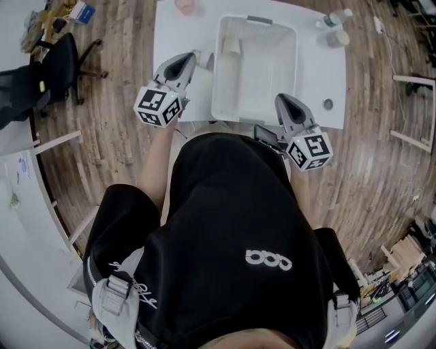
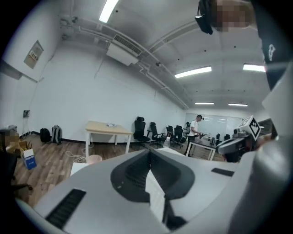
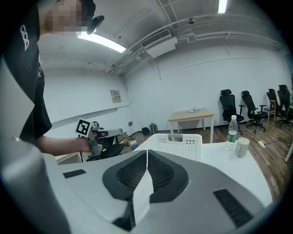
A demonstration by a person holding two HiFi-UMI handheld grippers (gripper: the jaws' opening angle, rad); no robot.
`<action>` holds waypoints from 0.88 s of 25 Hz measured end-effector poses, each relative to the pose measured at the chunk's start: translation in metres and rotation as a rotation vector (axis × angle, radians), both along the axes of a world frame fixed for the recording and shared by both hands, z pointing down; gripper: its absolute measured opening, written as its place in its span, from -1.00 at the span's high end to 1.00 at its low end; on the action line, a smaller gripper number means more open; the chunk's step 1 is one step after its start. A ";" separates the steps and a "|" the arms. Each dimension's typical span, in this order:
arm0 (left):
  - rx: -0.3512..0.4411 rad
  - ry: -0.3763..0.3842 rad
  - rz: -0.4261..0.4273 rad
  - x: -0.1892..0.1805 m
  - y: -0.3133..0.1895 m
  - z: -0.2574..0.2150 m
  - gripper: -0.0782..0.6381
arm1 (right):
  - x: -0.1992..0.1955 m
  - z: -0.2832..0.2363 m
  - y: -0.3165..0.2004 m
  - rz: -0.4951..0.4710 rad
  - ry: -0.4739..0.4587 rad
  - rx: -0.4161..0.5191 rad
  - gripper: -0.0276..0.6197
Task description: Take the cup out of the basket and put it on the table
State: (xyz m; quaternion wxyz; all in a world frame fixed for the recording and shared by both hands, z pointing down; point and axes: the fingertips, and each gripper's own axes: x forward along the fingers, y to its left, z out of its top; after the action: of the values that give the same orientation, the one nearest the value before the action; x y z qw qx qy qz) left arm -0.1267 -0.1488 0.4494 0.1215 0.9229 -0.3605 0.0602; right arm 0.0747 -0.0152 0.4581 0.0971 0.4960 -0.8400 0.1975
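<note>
A pale cup lies in the far left corner of the white basket, which stands on the white table. My left gripper hovers over the table just left of the basket, shut with nothing between its pads. In the left gripper view its jaws meet along one line. At the basket's near right corner is my right gripper, also shut and empty. In the right gripper view the basket's perforated wall stands beyond the right gripper. Neither gripper view shows the cup.
A pink cup sits at the table's far edge. A water bottle and a grey cup stand at the far right. A small round object lies near the right front corner. An office chair stands on the wooden floor to the left.
</note>
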 end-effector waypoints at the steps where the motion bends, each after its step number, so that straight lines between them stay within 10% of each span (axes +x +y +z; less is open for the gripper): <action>1: 0.026 0.009 0.014 0.004 0.004 -0.014 0.76 | 0.000 0.000 0.001 0.004 -0.003 0.003 0.83; 10: 0.104 0.065 0.183 0.055 0.052 -0.079 0.76 | 0.010 -0.003 0.007 0.052 -0.028 0.028 0.84; 22: 0.004 0.057 0.326 0.107 0.104 -0.055 0.76 | 0.033 0.002 0.019 0.126 -0.039 0.019 0.84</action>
State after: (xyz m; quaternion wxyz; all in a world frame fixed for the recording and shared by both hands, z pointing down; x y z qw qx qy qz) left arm -0.0199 -0.0445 0.3945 0.1185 0.9707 -0.2024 0.0522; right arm 0.1079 0.0042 0.4599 0.0632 0.5448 -0.8106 0.2051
